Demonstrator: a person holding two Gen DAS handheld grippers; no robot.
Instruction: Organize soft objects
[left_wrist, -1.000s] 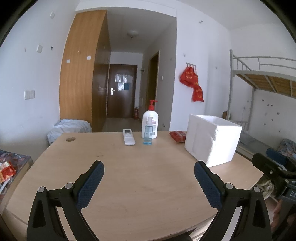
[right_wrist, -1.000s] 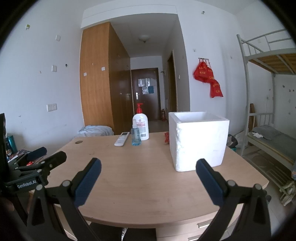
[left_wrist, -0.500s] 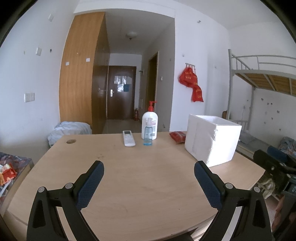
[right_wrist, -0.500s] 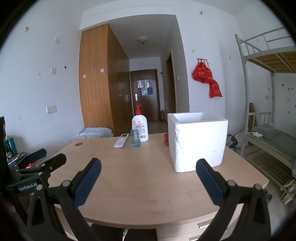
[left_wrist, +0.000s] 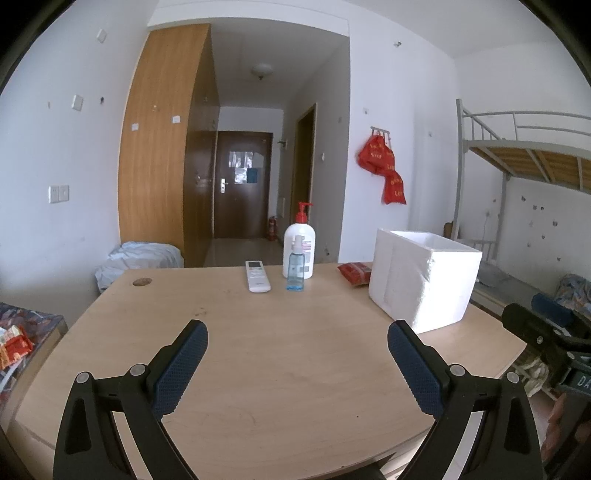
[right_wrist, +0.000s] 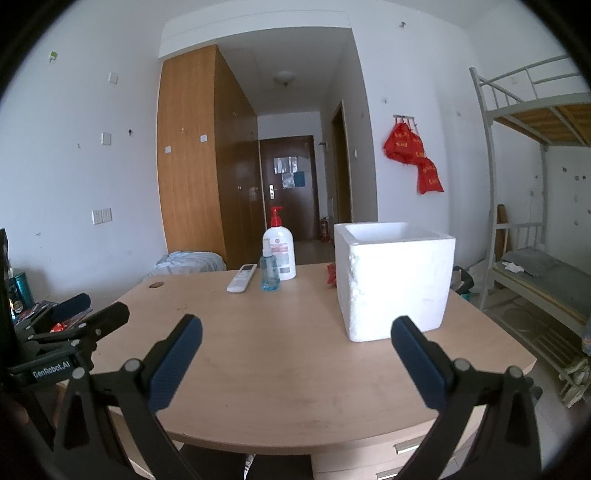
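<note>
Nothing on the tabletop (left_wrist: 295, 369) has shifted since a second ago; my view only drifted slightly. Both my left tongs (left_wrist: 295, 350) and right tongs (right_wrist: 295, 343) hang wide apart, holding nothing, above its near edge. Ahead, the red soft packet (left_wrist: 355, 273) lies just beside the white foam box (left_wrist: 424, 280), past its far left corner.

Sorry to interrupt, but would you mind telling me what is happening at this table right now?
Nothing is being handled yet. The left gripper and right gripper both hover open and empty above the near part of the table. A white foam box stands at the right, with a red packet lying behind it.
</note>
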